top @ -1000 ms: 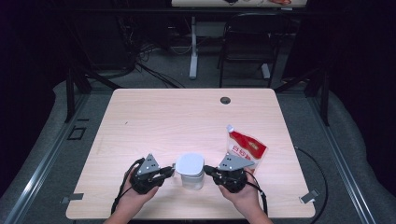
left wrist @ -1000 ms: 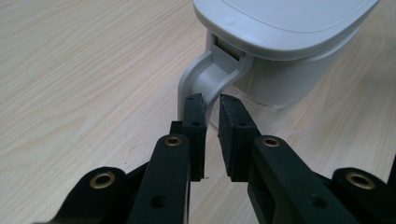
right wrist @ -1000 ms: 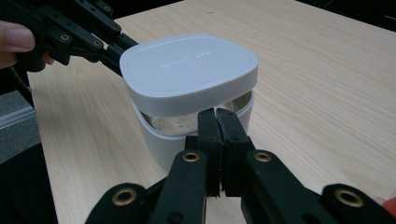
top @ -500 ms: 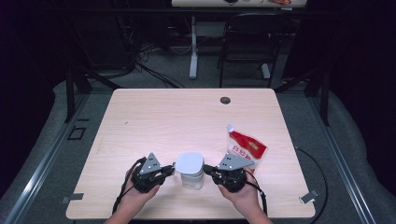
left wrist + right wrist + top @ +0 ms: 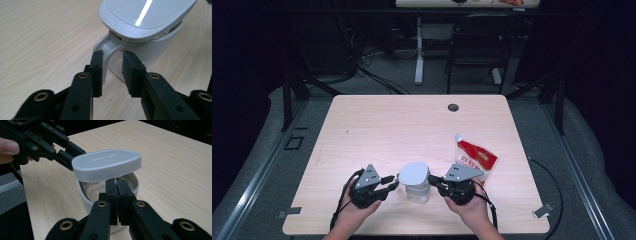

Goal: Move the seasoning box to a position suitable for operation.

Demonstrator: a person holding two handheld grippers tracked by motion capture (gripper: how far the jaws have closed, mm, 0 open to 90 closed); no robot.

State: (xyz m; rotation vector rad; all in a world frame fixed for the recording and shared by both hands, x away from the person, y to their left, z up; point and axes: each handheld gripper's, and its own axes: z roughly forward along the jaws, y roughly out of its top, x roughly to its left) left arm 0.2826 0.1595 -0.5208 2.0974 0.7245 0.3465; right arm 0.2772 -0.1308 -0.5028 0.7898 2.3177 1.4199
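Right gripper view: container (image 5: 110, 182) base behind fingers (image 5: 111, 195).

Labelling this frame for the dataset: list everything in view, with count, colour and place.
container: 1, clear with grey rim, near edge of table, between the grippers
lid: 1, pale grey, hinged on the container, raised ajar
pouch: 1, red and white, flat on table, right of container
table: 1, light wood, centre
grommet: 1, dark, far side of table
chair: 1, black, behind table
left gripper: 1, black, jaws just been opening, astride the lid's hinge arm, pads off it
right gripper: 1, black, shut on the container's rim
hands: 2, bottom edge, one per gripper
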